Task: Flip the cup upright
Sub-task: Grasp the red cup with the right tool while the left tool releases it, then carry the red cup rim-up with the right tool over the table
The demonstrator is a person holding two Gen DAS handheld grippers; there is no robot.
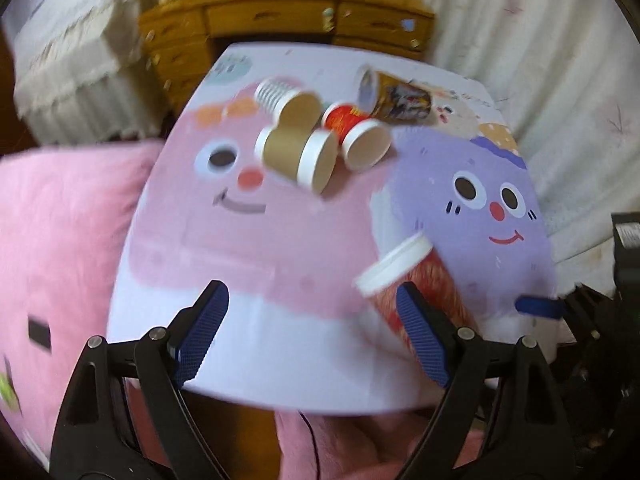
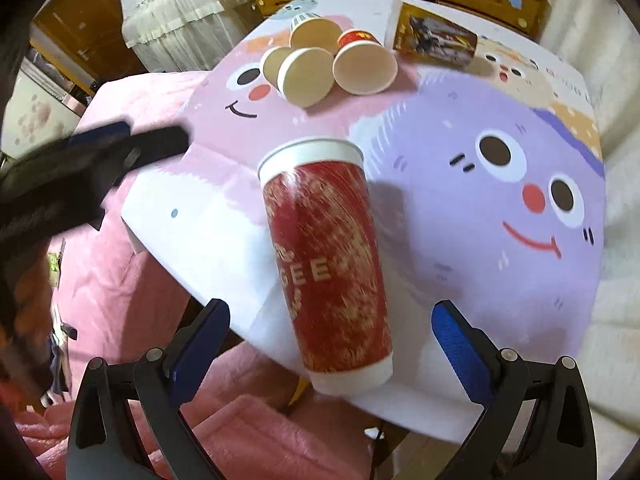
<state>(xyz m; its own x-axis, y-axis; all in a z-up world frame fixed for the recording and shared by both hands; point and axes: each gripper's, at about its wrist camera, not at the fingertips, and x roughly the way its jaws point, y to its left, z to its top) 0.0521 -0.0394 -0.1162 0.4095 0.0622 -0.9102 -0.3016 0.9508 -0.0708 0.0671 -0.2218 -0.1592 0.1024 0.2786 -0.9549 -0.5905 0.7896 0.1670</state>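
Observation:
A tall red paper cup (image 2: 326,268) with a white rim lies on its side on the cartoon-printed board (image 2: 460,128), its base toward me and its mouth pointing away. My right gripper (image 2: 332,330) is open, its blue pads on either side of the cup's base without touching it. In the left wrist view the same cup (image 1: 416,284) lies just behind the right pad of my left gripper (image 1: 312,320), which is open and empty. The right gripper's blue fingertip (image 1: 538,307) shows at the right edge there.
Several cups lie on their sides in a cluster at the far side of the board: brown ones (image 1: 296,152), a small red one (image 1: 356,132) and a dark printed one (image 1: 400,98). A pink blanket (image 1: 60,232) lies to the left. A wooden dresser (image 1: 288,16) stands behind.

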